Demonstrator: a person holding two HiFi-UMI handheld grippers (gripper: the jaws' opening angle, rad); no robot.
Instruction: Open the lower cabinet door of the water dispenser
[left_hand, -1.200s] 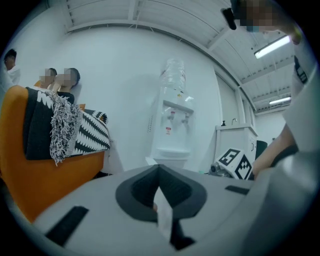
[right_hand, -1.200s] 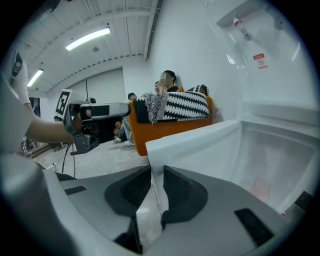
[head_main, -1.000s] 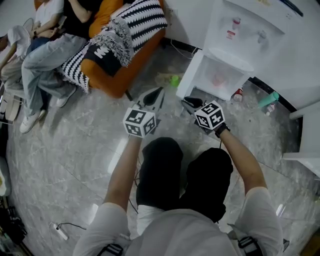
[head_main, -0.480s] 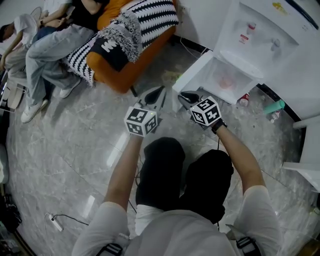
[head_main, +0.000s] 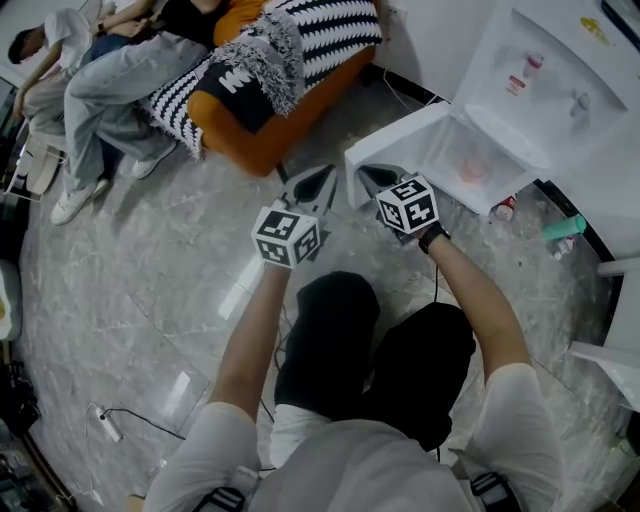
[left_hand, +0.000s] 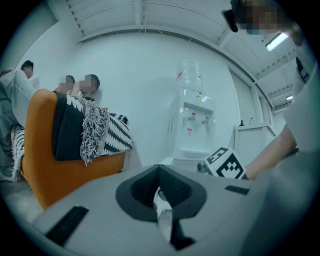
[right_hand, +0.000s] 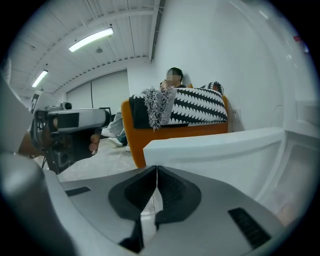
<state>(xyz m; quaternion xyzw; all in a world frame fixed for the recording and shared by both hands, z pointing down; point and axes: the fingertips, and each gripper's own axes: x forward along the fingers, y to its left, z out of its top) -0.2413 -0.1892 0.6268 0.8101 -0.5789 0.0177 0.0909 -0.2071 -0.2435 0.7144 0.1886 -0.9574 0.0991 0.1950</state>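
Looking steeply down at a white water dispenser against the wall at upper right. Lower cabinet door already swung wide to the left, baring a white compartment with something pinkish inside, too faint to name. Right gripper just beside the door's free edge, contact not clear; fingers just closed, tips pressed together with nothing between. Same door as a broad white slab straight ahead in the right gripper view. Left gripper close beside the right one, over grey marble floor, fingers likewise together and empty. 2 small bottles at the dispenser's foot: a teal bottle and a red-capped bottle. Orange sofa with a striped blanket at upper left, people seated on it.
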